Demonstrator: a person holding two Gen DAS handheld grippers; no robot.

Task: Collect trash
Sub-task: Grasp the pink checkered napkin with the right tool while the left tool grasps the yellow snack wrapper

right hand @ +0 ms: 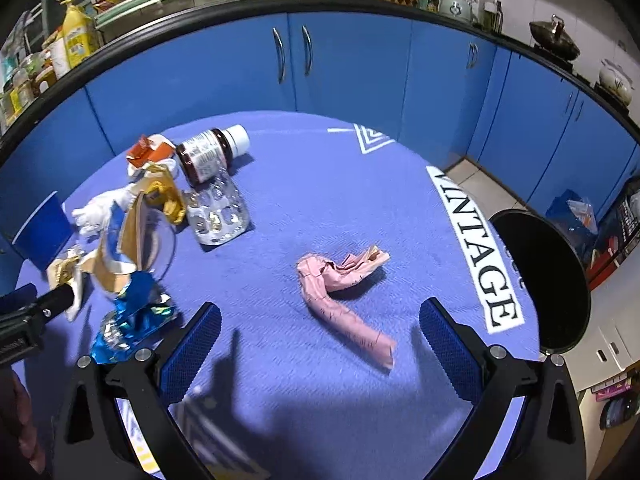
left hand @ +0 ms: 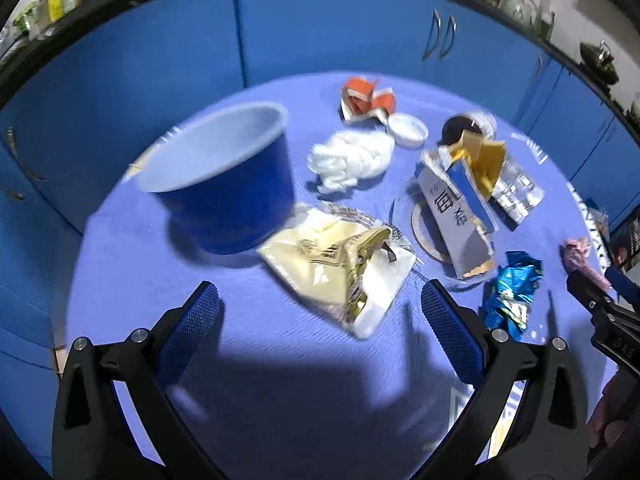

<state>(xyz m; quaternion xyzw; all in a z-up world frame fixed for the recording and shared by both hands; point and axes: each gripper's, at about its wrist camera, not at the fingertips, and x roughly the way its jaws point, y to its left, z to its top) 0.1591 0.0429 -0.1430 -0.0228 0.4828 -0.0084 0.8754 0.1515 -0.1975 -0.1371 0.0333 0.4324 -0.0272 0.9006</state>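
Pink crumpled wrapper (right hand: 344,296) lies on the blue tablecloth (right hand: 320,184), just ahead of my right gripper (right hand: 320,332), jaws wide apart, nothing held. My left gripper (left hand: 320,312), also spread and empty, hovers near the cream-gold packet (left hand: 340,264), beside the blue paper cup (left hand: 228,184). White tissue wad (left hand: 352,160) behind. Black bin (right hand: 548,280) off table's right edge.

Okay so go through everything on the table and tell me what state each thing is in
left tongs: open, empty
right tongs: open, empty
blue paper cup: upright, looks empty
brown pill bottle: on its side, cap on
blister pack: flat, pockets look emptied
pink wrapper: crumpled, lying alone
white tissue: wadded
blue-and-white carton: torn open
black bin: open
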